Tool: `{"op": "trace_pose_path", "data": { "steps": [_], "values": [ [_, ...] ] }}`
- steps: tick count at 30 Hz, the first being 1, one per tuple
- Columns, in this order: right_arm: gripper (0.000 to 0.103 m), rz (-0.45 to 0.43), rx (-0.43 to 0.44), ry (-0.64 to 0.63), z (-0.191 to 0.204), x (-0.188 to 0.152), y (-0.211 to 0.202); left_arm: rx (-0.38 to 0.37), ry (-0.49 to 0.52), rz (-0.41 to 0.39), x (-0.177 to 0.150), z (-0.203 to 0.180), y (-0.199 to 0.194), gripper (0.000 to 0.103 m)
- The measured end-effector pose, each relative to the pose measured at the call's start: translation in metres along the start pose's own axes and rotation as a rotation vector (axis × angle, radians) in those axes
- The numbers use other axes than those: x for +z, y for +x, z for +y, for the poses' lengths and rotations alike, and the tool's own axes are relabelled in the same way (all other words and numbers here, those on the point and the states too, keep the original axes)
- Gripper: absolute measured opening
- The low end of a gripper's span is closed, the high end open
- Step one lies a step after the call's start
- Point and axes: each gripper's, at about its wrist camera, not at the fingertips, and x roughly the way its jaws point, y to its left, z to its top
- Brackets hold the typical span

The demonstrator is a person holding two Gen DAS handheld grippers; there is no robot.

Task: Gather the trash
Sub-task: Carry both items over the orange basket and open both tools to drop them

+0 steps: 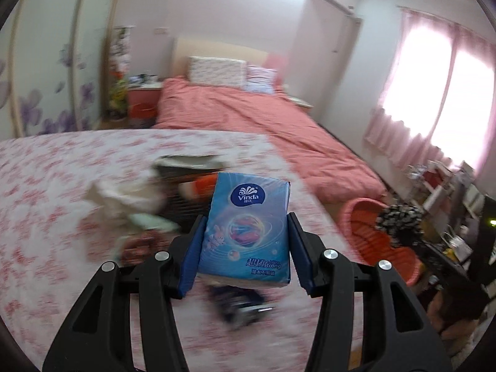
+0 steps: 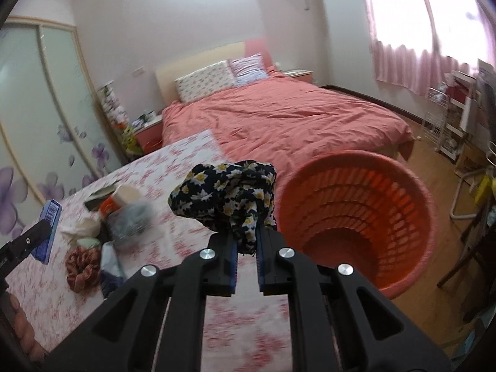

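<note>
Two grippers are hovering above the floral table (image 2: 62, 294), each gripping something. Left gripper (image 1: 245, 241) is pinching a blue tissue pack (image 1: 246, 226) between its pads, clear of the cloth. Right gripper (image 2: 247, 259) is clamping a black flowered cloth (image 2: 226, 195), its jaws nearly closed on the fabric. At two o'clock from that cloth, the orange basket (image 2: 356, 217) is sitting on the floor beside the table. At nine o'clock, clutter is lying on the table: a scrunchie (image 2: 82, 266), a cup (image 2: 125, 193), crumpled tissue (image 2: 74, 229). Beyond is a pink bed (image 2: 279, 114).
</note>
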Motion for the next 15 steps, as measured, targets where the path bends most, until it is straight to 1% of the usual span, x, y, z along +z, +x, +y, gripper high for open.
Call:
{"op": "trace_pose_path", "data": {
  "steps": [4, 8, 12, 15],
  "values": [
    [0.010, -0.015, -0.045, 0.070, -0.035, 0.007, -0.003, -0.092, 0.036, 0.021, 0.001, -0.040, 0.021, 0.052],
    [0.010, -0.014, -0.075, 0.113, -0.061, 0.012, 0.000, -0.173, 0.080, 0.049, -0.002, -0.081, 0.044, 0.052],
    [0.010, -0.017, -0.100, 0.138, -0.082, 0.015, 0.005, -0.238, 0.114, 0.076, -0.008, -0.114, 0.061, 0.052],
    [0.011, -0.020, -0.107, 0.152, -0.094, 0.017, 0.007, -0.273, 0.127, 0.093, -0.010, -0.133, 0.070, 0.052]
  ]
}}
